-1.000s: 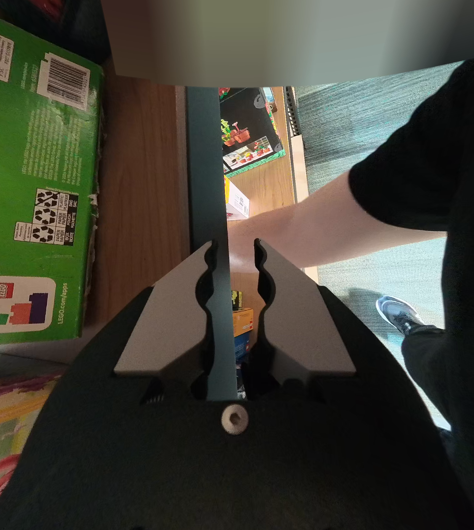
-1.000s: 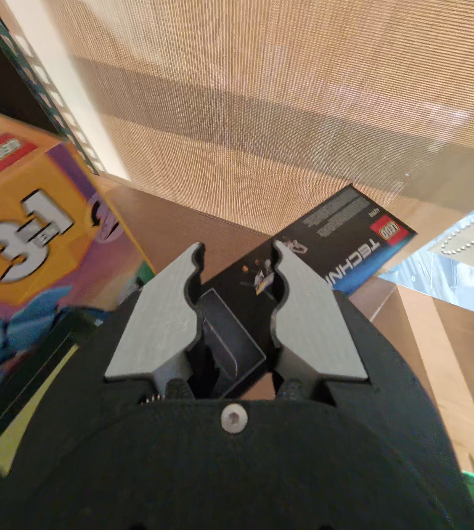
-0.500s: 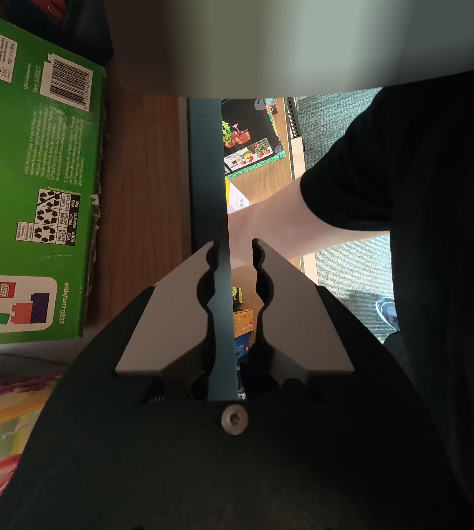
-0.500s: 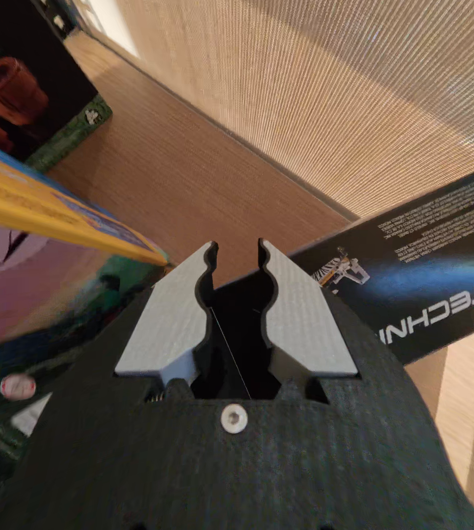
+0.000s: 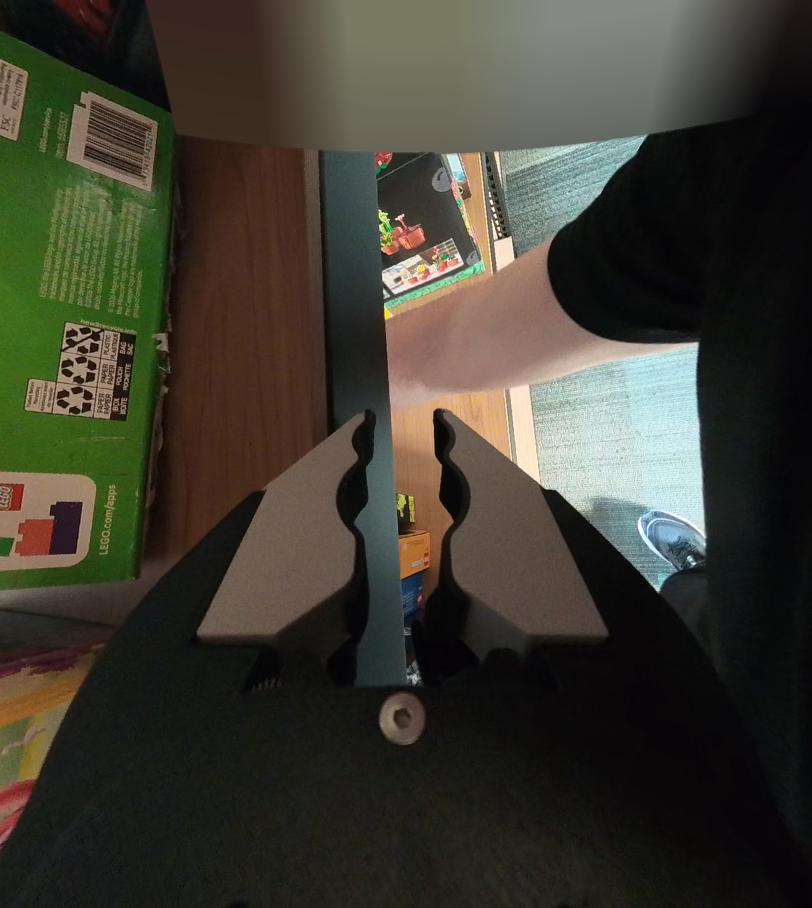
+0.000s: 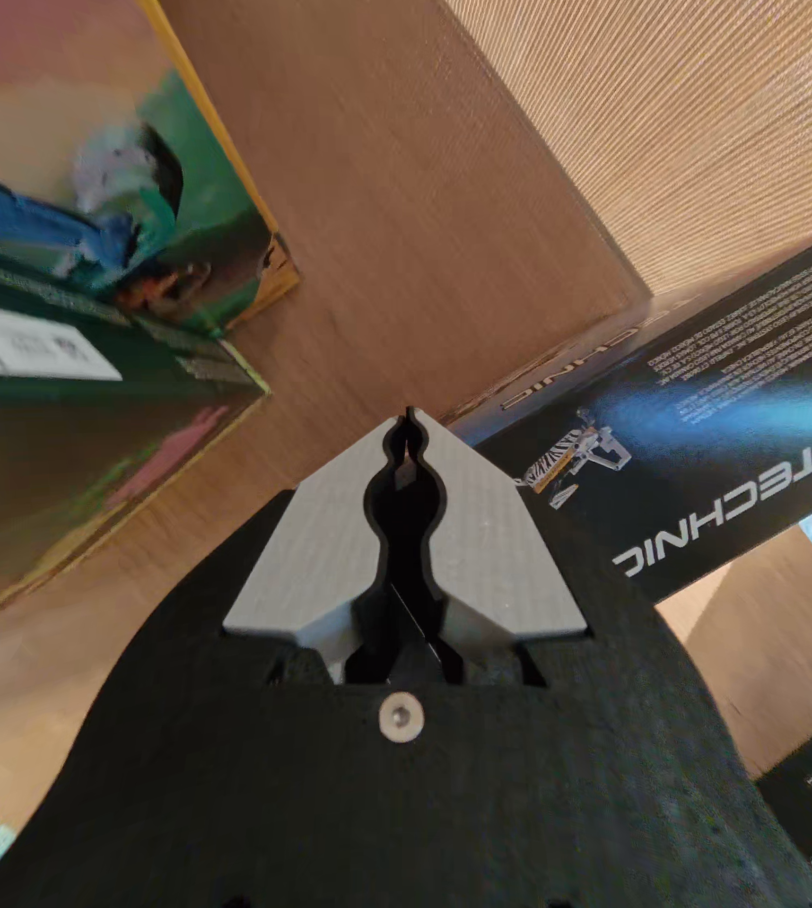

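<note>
Right gripper now closed beside black box, earlier open; left gripper stays open.

Looks like an office or shop storage corner, I can't tell which. I'm at open shelving: wood-grain shelf boards on a dark metal upright, stacked with boxed toy building sets. Green box on my left, black box with potted plants printed on it one level down, black-and-blue box on the other shelf. Grey-green low-pile carpet underfoot, commercial type. Woven mesh blind behind the shelf.
</note>
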Motion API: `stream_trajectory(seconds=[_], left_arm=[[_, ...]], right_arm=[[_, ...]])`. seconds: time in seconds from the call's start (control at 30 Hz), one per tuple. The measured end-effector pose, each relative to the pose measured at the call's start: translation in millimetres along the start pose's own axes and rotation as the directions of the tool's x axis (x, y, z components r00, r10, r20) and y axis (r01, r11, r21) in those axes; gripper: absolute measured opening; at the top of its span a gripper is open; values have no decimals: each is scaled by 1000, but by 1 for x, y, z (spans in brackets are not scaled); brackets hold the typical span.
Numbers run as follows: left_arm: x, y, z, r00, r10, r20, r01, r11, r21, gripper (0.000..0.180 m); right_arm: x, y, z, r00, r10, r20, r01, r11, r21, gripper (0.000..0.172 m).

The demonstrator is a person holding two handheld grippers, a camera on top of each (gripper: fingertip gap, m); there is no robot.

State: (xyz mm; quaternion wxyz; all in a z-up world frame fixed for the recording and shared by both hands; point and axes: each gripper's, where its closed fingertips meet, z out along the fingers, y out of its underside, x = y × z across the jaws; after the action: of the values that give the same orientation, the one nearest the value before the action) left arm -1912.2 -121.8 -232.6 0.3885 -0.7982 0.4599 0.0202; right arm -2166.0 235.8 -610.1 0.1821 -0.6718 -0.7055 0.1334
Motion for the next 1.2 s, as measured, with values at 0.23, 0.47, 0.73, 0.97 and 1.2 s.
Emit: stream_trajectory(seconds=[0.23,0.47,0.73,0.97,1.2], left_arm=[[0,0,0,1000,1,-4,-1,1000,7,22],[1,-2,-1,1000,-17,-26,17,1000,13,23],[3,0,-1,1000,-2,-29,3,1000,11,24],[3,0,-1,1000,11,-26,-10,1000,12,25],[3,-1,-2,999,3,-33,-3,1000,16,25]], right_arm=[[-11,21,-18,985,172,9,-172,984,47,55],[-19,39,-82,780,523,-344,-306,798,519,146],[7,100,-48,682,577,-451,-403,810,426,155],[21,111,-26,721,531,-444,-419,845,331,153],[2,111,-29,758,498,-421,-419,867,271,137]])
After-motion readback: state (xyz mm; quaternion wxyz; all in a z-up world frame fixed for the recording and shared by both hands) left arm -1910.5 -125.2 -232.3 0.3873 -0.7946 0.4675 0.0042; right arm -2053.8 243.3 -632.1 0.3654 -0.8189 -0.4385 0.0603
